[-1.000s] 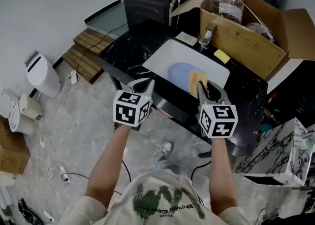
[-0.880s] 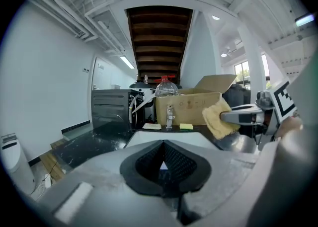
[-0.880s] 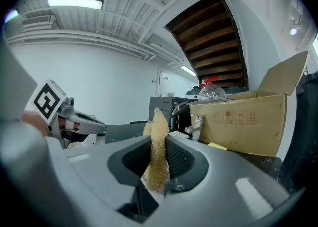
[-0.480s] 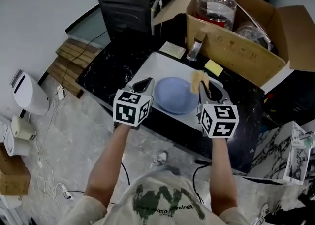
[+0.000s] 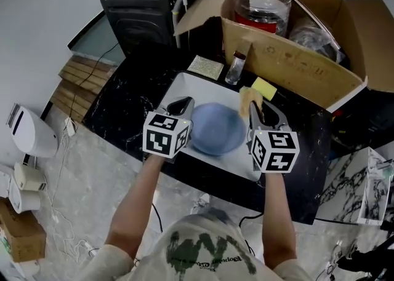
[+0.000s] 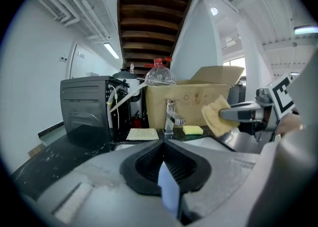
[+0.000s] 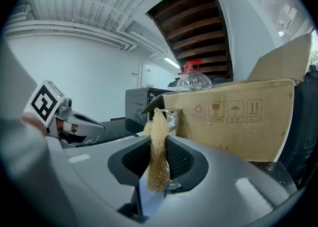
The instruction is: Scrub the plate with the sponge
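My left claw [image 5: 180,106] pinches the rim of the round pale-blue plate [image 5: 212,127] over the white sink basin [image 5: 183,84]. My right claw [image 5: 257,109] clamps the tan fibrous sponge [image 5: 246,98] beside it. Hard scrubbing could lever that thin rim loose.

left gripper [image 6: 163,145]: fingers [image 6: 141,164] clamped on plate [image 6: 169,191] | right gripper [image 6: 232,116]: holding sponge [image 6: 213,117] | faucet [image 6: 171,116] behind

Recycling, fragile-glass, umbrella and this-way-up symbols on the cardboard box [image 7: 233,132].
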Demonstrator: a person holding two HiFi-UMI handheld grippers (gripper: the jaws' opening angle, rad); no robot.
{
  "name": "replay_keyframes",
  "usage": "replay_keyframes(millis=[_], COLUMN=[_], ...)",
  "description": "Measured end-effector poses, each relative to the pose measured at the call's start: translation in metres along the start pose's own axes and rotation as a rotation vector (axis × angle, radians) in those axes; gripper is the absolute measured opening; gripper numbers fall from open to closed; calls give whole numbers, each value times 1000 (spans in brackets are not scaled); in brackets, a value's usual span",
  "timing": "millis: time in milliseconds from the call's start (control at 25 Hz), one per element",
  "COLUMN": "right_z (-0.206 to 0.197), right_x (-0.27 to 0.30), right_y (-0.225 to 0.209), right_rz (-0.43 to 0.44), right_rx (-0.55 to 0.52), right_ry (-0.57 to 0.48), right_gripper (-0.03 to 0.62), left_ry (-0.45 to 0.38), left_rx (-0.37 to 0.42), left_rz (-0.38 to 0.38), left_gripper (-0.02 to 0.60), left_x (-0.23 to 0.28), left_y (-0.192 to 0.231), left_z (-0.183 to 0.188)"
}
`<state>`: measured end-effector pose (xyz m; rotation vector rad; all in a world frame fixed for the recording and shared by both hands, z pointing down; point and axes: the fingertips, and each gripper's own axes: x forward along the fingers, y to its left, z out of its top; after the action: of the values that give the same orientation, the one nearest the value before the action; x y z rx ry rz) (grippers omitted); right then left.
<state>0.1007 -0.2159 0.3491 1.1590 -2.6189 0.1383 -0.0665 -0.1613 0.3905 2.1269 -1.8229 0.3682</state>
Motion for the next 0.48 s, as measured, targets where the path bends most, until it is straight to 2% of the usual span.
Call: replay_keyframes(millis=[480], right_z=[-6], right_x=[32], right_y=[-22], right_rz=[-41], right_rx=[44], right_ry=[21], right_gripper=[72], left_ry=[35], left_rx=[35], left_rz=[-36], left_gripper=[2], left_x=[44], left_y=[13], left_z=[14])
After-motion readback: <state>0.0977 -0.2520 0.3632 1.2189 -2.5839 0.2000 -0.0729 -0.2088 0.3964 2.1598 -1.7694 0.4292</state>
